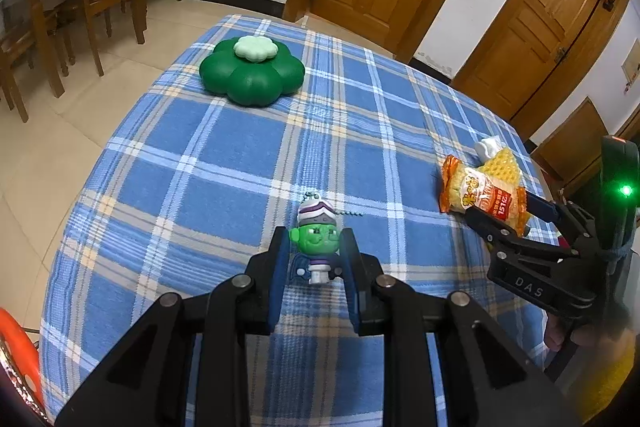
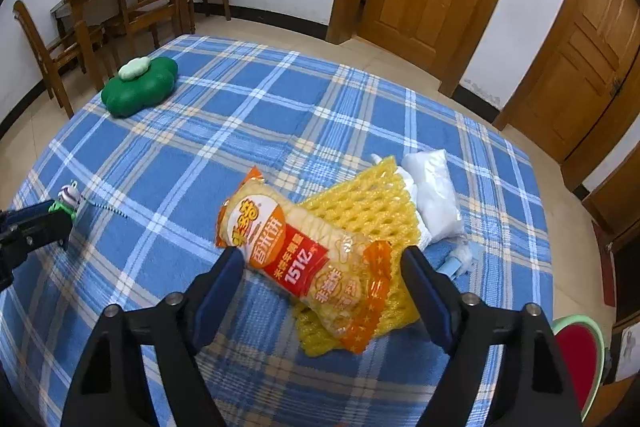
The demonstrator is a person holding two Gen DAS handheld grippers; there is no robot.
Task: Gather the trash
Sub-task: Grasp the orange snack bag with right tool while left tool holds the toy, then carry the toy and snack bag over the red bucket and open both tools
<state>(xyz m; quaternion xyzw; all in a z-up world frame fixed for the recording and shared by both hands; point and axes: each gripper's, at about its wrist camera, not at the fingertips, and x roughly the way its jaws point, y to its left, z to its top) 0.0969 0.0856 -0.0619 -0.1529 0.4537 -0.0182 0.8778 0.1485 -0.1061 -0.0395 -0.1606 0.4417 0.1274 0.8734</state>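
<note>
Grasp step in hand: with left claw [image 1: 314, 254] closed on small green figurine keychain [image 1: 316, 241] and right claw [image 2: 322, 273] wide open astride orange-and-clear plastic snack packet [image 2: 304, 259] on yellow foam net [image 2: 372, 211] atop bench [image 2: 240, 131], close, then lift.

Your left gripper [image 1: 314, 247] sits low over the table with its jaws pulled in close, the blue pads [image 1: 280, 267] squeezing the toy [image 1: 316, 241] from both sides (it looks properly pinched, no gap on either side). From the right wrist view, that same gripper [image 2: 60, 215] pokes in from the left edge, level and pointing right. Your right gripper [image 2: 322, 267] has its jaws spread wide, straddling the wrapper [image 2: 304, 259] with neither pad touching it. In the left view it angles in from the right edge, fingers aimed left.
</note>
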